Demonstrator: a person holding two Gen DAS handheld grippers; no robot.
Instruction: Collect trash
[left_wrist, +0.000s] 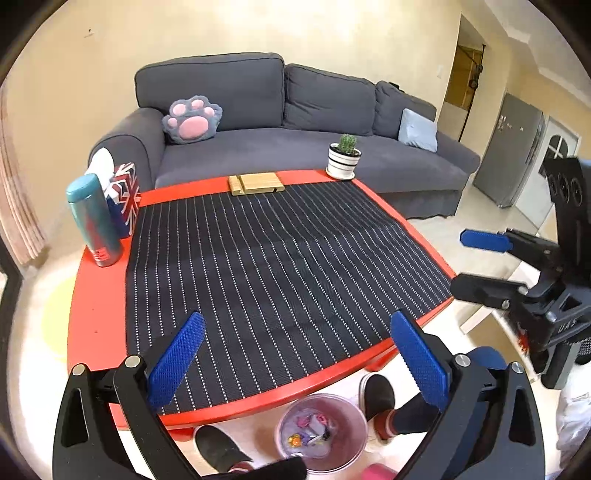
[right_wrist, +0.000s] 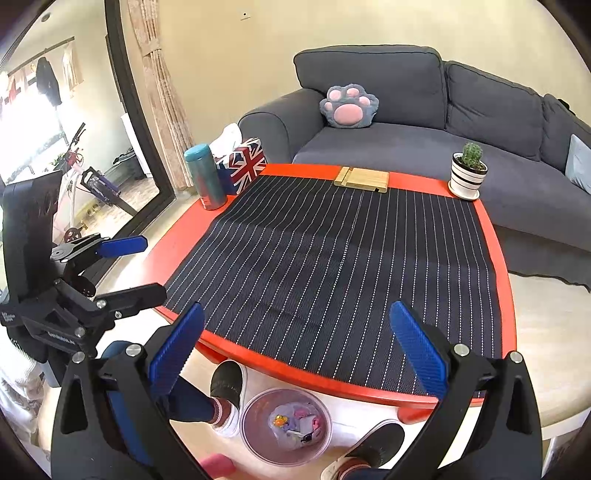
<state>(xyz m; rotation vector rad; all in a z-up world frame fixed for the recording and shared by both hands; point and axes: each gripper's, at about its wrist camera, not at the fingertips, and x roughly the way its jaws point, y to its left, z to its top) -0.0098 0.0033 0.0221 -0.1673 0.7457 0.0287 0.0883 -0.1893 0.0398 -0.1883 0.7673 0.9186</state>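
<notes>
Grippers first: we hold the left gripper (left_wrist: 295, 354) and the right gripper (right_wrist: 297, 345) above the near edge of the table (left_wrist: 96, 295), both with jaws spread wide and nothing between the blue pads (left_wrist: 177, 358). In the left wrist view, the right gripper appears off the table's right edge, its fingers parted and empty. In the right wrist view, the left gripper sits off the table's left edge, likewise parted and empty.

We see the bin (right_wrist: 284, 424) on the floor just in front of the table's near edge, between two shoes (right_wrist: 226, 384). It is a translucent round container, and the trash (right_wrist: 295, 424), small coloured scraps, lies at its bottom.

A dark striped mat (left_wrist: 280, 266) covers most of the table, and we see no loose item on it. At the table's far left corner a teal bottle (left_wrist: 95, 219) stands upright, just beside a flag-print tissue box (left_wrist: 125, 195). A wooden stand (left_wrist: 255, 183) lies at the far edge, and a potted cactus (left_wrist: 345, 157) stands at the far right corner. Behind the table is a grey sofa (left_wrist: 295, 140) with a paw cushion (left_wrist: 192, 119).
</notes>
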